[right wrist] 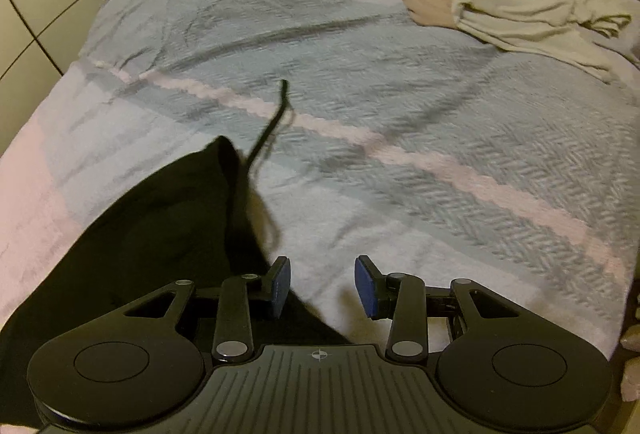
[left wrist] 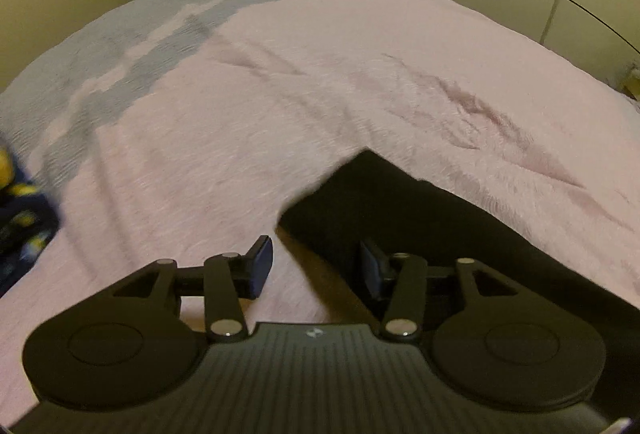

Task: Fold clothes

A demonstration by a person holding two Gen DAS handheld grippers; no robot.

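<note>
Both grippers, left [left wrist: 316,266] and right [right wrist: 322,286], hung half open and empty over black garment [right wrist: 160,218] on bed [right wrist: 400,114].

In the right wrist view, trousers [right wrist: 160,234] lie lower left on the bedspread [right wrist: 400,114]; crumpled clothes [right wrist: 520,6] sit upper right.

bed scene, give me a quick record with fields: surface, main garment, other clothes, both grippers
surface: bed with a pink and grey blanket
main garment: black garment lying on the blanket, a thin cord trailing from it
other clothes: cream and tan pile at the far side; dark yellow-patterned cloth at the edge
left gripper: open, nothing between the pads
right gripper: open, empty, beside the black garment
</note>
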